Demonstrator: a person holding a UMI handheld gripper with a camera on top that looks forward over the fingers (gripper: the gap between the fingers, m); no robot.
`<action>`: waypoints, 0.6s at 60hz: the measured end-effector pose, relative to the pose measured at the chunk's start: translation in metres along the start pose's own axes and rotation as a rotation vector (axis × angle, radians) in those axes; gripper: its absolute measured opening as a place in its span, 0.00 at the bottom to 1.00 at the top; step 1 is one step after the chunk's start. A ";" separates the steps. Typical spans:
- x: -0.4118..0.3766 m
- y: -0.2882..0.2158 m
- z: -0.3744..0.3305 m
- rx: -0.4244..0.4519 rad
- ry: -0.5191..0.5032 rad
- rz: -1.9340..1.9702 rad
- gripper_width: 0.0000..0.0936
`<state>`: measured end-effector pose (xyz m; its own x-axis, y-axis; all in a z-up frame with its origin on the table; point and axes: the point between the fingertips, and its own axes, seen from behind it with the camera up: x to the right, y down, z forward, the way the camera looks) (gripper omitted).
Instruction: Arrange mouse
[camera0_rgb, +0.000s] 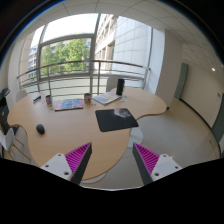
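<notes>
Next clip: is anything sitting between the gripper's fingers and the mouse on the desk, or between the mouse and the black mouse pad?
Nothing visible blocks either path. The gripper is open, the mouse lies beyond its fingers on bare desk, and only bare desk separates it from the black mouse pad.

Wooden desk (70, 135) with keyboard (105, 97), beneath large window (68, 52).

No legible text, label, brand, number or sign anywhere in view.
</notes>
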<state>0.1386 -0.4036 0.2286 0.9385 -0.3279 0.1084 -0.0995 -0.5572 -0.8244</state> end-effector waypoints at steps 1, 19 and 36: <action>0.001 0.001 0.000 -0.002 0.002 -0.001 0.90; -0.033 0.055 -0.005 -0.074 -0.008 -0.018 0.90; -0.230 0.097 0.033 -0.100 -0.227 -0.109 0.89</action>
<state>-0.0761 -0.3571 0.1053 0.9944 -0.0889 0.0574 -0.0151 -0.6559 -0.7547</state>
